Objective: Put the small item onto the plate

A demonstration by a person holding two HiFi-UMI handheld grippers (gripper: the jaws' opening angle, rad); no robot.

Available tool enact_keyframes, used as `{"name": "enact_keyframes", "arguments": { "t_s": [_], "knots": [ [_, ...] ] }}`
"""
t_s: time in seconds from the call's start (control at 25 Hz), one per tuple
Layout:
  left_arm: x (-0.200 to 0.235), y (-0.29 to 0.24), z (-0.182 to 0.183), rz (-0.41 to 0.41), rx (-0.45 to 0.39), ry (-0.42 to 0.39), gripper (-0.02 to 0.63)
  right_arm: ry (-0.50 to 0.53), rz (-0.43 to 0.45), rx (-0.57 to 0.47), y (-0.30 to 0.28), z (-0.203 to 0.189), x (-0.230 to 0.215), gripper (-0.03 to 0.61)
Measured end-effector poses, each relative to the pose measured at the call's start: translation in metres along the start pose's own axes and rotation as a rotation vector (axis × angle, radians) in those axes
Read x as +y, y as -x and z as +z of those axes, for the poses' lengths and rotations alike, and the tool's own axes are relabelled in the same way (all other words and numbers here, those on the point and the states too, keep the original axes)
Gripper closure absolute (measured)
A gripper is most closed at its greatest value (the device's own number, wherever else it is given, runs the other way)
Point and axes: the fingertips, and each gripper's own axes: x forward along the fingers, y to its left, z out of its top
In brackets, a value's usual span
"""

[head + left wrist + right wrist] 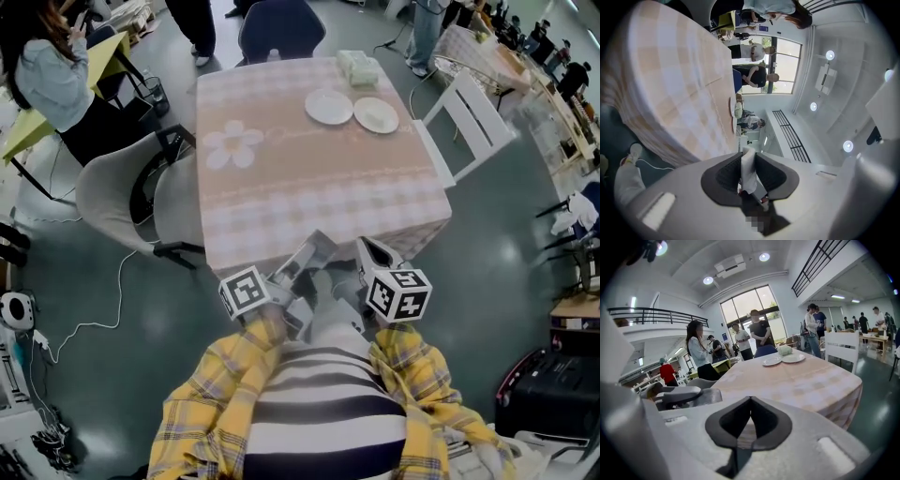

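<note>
My left gripper (748, 154) is shut on a small flat white item (749, 172) that stands upright between its pads. This gripper is rolled sideways, so the table (670, 93) fills the left of its view. My right gripper (750, 399) is shut with nothing in it and looks along the tablecloth. Two white plates (329, 106) (376, 114) lie side by side at the far right of the table (309, 187); the right gripper view shows them as plates (771, 361) (793, 358). Both grippers (305, 262) (375, 258) hang close to my chest at the table's near edge.
A pale green pack (357, 66) sits behind the plates. A grey chair (122, 197) stands at the table's left, a white chair (469, 122) at its right, a blue chair (279, 28) at the far side. People stand around. A black case (553, 389) is at the lower right.
</note>
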Motion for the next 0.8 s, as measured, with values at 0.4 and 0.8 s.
{"name": "enact_keyframes", "arguments": {
  "t_s": [0.4, 0.8],
  "knots": [
    [0.016, -0.073, 0.055, 0.072, -0.057, -0.03, 0.529, 0.005, 0.047, 0.009, -0.06, 0.055, -0.043, 0.58],
    [0.019, -0.158, 0.091, 0.077, -0.127, -0.02, 0.529, 0.053, 0.122, 0.05, -0.114, 0.105, -0.089, 0.58]
  ]
}}
